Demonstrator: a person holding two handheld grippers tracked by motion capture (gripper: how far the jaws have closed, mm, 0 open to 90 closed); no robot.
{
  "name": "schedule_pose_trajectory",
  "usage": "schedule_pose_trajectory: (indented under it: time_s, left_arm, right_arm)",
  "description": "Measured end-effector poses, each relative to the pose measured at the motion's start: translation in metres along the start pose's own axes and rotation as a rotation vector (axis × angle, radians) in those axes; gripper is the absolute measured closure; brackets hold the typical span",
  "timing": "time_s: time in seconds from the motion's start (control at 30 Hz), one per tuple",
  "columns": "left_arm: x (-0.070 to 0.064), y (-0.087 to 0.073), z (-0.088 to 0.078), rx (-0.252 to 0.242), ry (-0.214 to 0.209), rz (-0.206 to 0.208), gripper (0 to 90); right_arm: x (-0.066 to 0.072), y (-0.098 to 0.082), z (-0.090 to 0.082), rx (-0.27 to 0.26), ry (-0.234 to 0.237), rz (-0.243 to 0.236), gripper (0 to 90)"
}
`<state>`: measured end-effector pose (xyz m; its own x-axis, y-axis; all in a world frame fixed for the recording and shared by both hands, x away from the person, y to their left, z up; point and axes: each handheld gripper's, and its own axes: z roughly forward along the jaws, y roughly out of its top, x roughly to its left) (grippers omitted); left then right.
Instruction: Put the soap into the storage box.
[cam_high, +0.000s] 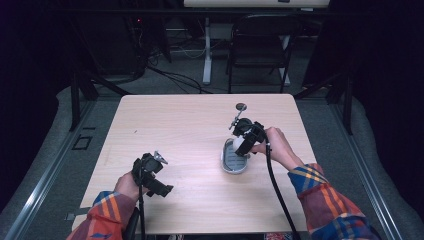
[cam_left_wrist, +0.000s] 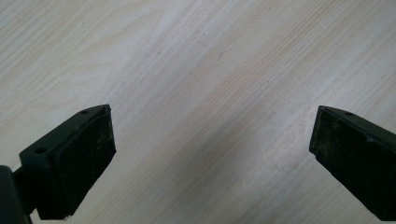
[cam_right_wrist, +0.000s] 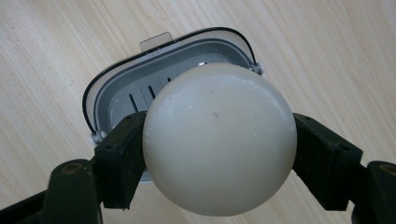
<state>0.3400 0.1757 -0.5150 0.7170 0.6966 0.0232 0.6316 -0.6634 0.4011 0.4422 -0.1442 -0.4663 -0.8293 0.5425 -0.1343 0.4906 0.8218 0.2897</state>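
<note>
Left tool (cam_high: 159, 161) held low in the left hand (cam_high: 129, 185), jaws wide apart, right tool (cam_high: 240, 142) clamped, forearms in plaid sleeves

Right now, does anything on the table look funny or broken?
Nothing looks broken or spilled. The right gripper holds a cream ball over a grey slotted dish. The left gripper is open above bare table.

Light: bright on the bench (cam_high: 190, 130), dark all around it
Shadows: soft
Sharpness: high view fuzzy, close views clear
</note>
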Motion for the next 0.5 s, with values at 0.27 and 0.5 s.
schedule_pose_trajectory:
  time_s: [0.27,0.5]
  left_arm:
    - [0.0,0.0,0.0,0.002,-0.001,0.001,0.3]
    - [0.0,0.0,0.0,0.002,0.001,0.002,0.3]
  right_arm:
    - [0.004,0.008,0.013,0.002,0.023,-0.008,24.5]
    - [0.007,0.01,0.02,0.017,0.032,-0.018,24.5]
